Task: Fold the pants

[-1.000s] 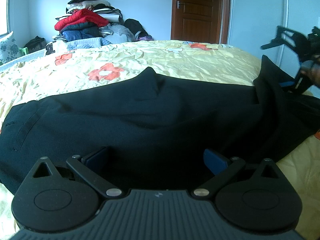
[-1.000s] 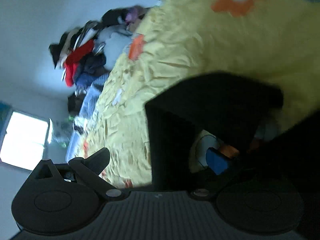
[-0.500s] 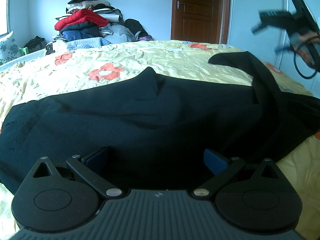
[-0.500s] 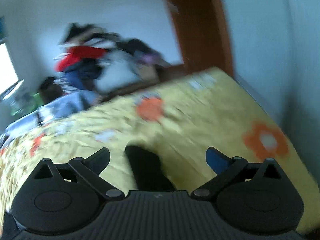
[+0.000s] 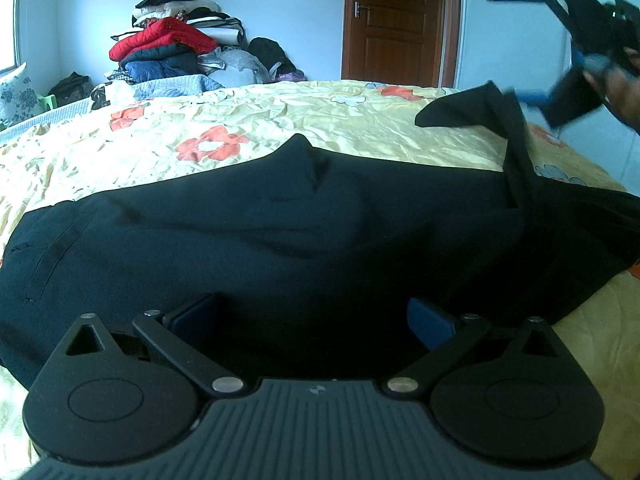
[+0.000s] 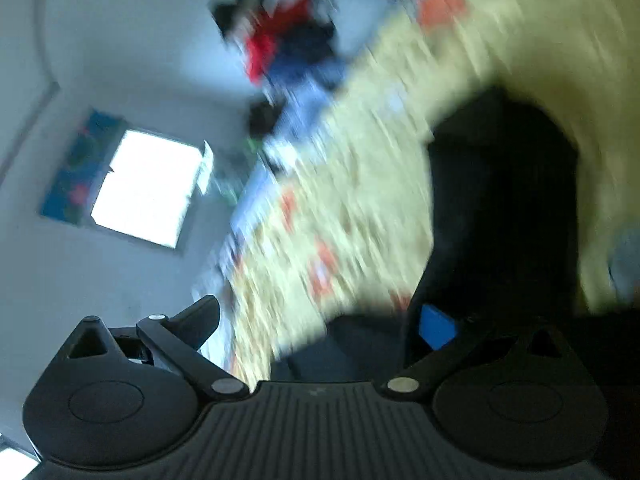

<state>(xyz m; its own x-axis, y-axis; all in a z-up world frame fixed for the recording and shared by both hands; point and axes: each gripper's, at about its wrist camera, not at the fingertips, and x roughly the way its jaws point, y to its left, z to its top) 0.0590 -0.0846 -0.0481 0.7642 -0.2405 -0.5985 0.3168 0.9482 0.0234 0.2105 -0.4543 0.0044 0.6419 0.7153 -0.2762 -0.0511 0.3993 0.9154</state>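
Note:
Black pants (image 5: pixel 304 232) lie spread across a yellow flowered bedspread (image 5: pixel 280 120). My left gripper (image 5: pixel 312 316) is open, low over the near edge of the pants, with black cloth between its fingers. One pant leg end (image 5: pixel 472 108) is lifted at the far right. My right gripper (image 5: pixel 576 60) is up in the air there, beside the lifted leg. The right wrist view is tilted and blurred; its gripper (image 6: pixel 320 320) is open, with black pants cloth (image 6: pixel 504 208) by the right finger (image 6: pixel 436 326).
A pile of clothes (image 5: pixel 176 44) stands at the far end of the bed. A brown door (image 5: pixel 396 20) is behind it. A window (image 6: pixel 148 184) is on the left wall. The bed's right edge (image 5: pixel 592 168) drops off near a white wall.
The right gripper swung fast and rolled; its view went from level to tilted. The lifted pant leg end has moved a little right and higher. The left gripper has not moved.

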